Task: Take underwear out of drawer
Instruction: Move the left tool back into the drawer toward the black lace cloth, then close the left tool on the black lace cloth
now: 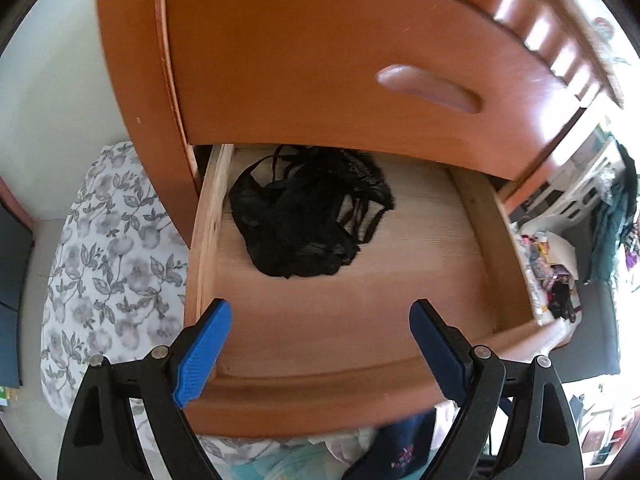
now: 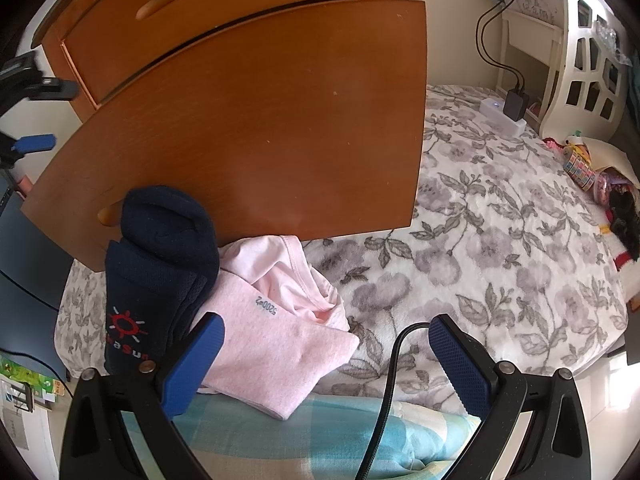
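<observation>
A crumpled pile of black underwear lies in the back left part of the pulled-out wooden drawer. My left gripper hovers above the drawer's front half, short of the pile, open with nothing between its blue pads. In the right wrist view the drawer front faces me. My right gripper stands open over the bed below it, holding nothing. A blue pad of the left gripper shows at the far left edge.
The shut upper drawer with a recessed handle overhangs the back of the open one. Navy socks and a pink garment lie on the floral bedspread beneath the drawer front. A black cable runs between the right fingers.
</observation>
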`<state>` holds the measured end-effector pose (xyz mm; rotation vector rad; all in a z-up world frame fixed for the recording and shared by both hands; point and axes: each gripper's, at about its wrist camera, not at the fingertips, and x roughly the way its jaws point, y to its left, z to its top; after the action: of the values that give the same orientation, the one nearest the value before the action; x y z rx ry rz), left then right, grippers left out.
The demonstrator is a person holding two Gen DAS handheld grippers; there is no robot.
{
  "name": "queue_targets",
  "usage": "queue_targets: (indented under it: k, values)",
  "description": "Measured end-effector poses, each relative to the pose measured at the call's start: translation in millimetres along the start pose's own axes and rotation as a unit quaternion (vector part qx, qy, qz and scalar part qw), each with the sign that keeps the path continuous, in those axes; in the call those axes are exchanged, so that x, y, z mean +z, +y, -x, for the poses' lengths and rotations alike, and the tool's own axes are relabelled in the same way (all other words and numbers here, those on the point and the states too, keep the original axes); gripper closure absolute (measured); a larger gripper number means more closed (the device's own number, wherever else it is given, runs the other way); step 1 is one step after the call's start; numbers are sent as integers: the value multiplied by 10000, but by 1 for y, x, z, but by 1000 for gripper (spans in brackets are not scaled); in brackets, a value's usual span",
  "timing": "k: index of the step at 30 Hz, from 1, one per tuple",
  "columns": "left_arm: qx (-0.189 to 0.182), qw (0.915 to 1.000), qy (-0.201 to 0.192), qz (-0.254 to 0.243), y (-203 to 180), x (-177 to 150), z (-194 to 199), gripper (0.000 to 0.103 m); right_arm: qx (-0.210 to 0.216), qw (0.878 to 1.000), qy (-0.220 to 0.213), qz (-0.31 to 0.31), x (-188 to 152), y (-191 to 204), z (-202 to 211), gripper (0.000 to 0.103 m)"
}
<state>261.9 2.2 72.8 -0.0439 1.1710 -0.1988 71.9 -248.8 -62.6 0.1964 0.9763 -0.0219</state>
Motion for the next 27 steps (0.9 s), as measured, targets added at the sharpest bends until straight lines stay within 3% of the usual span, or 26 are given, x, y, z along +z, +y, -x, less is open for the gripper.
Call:
queue_targets:
  k: [18, 27]
  values:
    - [719, 9929, 939, -129, -11, 50, -79, 12, 102, 9999, 58, -62, 0, -2, -3, 0]
    - [1064, 9889, 1016, 212, -7, 58, -100, 12, 118, 9999, 73, -74, 1, -2, -4, 0]
